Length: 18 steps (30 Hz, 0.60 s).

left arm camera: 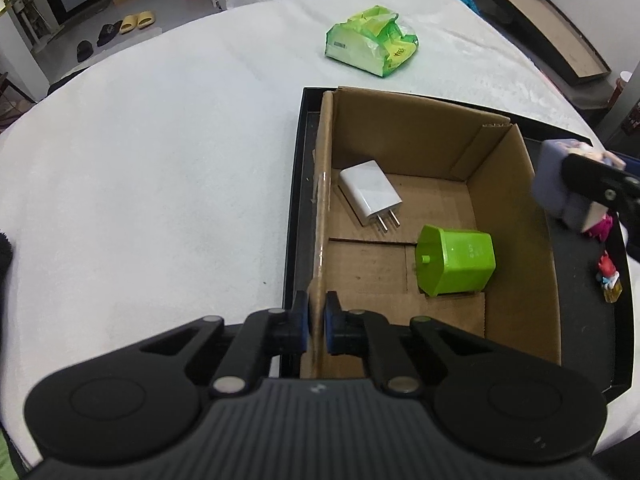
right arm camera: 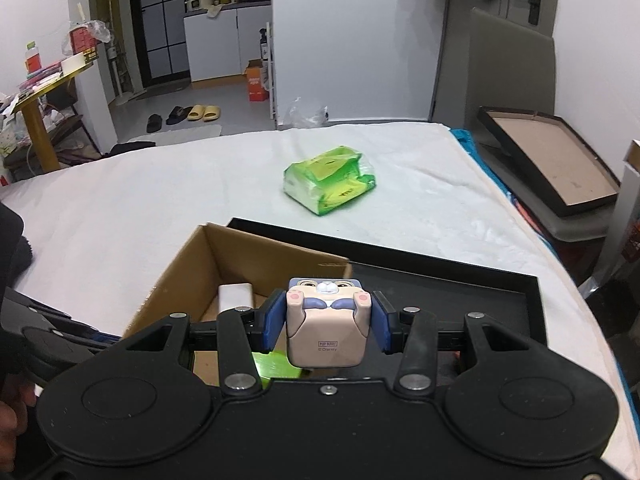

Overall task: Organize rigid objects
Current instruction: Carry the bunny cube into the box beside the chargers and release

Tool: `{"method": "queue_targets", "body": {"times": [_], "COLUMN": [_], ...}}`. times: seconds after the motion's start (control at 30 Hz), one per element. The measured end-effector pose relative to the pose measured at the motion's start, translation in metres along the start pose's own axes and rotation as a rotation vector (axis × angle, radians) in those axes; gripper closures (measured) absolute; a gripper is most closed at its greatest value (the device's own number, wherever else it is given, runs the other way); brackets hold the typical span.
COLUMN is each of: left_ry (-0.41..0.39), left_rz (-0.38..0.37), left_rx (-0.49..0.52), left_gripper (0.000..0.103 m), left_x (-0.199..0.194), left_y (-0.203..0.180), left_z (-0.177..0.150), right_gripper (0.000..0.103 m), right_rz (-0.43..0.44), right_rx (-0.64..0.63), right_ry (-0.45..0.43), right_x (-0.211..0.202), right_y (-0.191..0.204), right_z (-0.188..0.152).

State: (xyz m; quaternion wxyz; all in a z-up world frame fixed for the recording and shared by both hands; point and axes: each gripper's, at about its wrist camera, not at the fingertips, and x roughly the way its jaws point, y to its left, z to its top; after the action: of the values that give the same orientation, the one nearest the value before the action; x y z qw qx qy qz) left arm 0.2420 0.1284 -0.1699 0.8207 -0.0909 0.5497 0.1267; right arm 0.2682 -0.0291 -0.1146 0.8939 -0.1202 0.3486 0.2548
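A cube-shaped cartoon figure (right arm camera: pixel 327 322), pale pink with a grey-blue top, was held between the blue pads (right arm camera: pixel 274 322) of the right gripper (right arm camera: pixel 328 322), one pad pressed flat against each side face. It was carried in the air over the seam where the cardboard box (right arm camera: pixel 176 276) met the black tray (right arm camera: pixel 460 280); in the left wrist view the same figure (left arm camera: pixel 560 184) was seen just past the box's right wall, above the tray.

The left gripper (left arm camera: pixel 318 322) was closed narrowly on the box's left wall (left arm camera: pixel 322 216), the wall's edge pinched between its two blue pads (left arm camera: pixel 305 322) near the box's near corner.

Inside the box a white plug adapter (left arm camera: pixel 370 192) lay towards the far left, and a green plastic block (left arm camera: pixel 456 260) lay near the middle, the two apart. The floor towards the right wall was bare. The box stood in the left part of the tray (left arm camera: pixel 294 200). Two small toy figures (left arm camera: pixel 608 276) lay in the narrow strip of tray right of the box.

Beyond the tray the white cloth-covered surface (left arm camera: pixel 160 160) stretched wide to the left and far side, with a green plastic packet (left arm camera: pixel 372 42) well apart from the box.
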Motion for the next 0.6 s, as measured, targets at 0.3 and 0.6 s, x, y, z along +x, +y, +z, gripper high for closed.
{"method": "queue_targets", "body": {"times": [0.3, 0.6], "left_ry": [0.001, 0.000], "left_rz": [-0.045, -0.067], "left_rx": [0.001, 0.025], "left_gripper": [0.095, 0.095], "left_x": [-0.002, -0.002], "left_y": [0.007, 0.007], "left_z": [-0.001, -0.002], "right_gripper": [0.059, 0.050], "right_rz": [0.024, -0.031], "right_rx": [-0.075, -0.127], "right_ry": [0.037, 0.062], "right_x": [0.015, 0.015], "right_y": [0.033, 0.041], "right_z": [0.005, -0.003]}}
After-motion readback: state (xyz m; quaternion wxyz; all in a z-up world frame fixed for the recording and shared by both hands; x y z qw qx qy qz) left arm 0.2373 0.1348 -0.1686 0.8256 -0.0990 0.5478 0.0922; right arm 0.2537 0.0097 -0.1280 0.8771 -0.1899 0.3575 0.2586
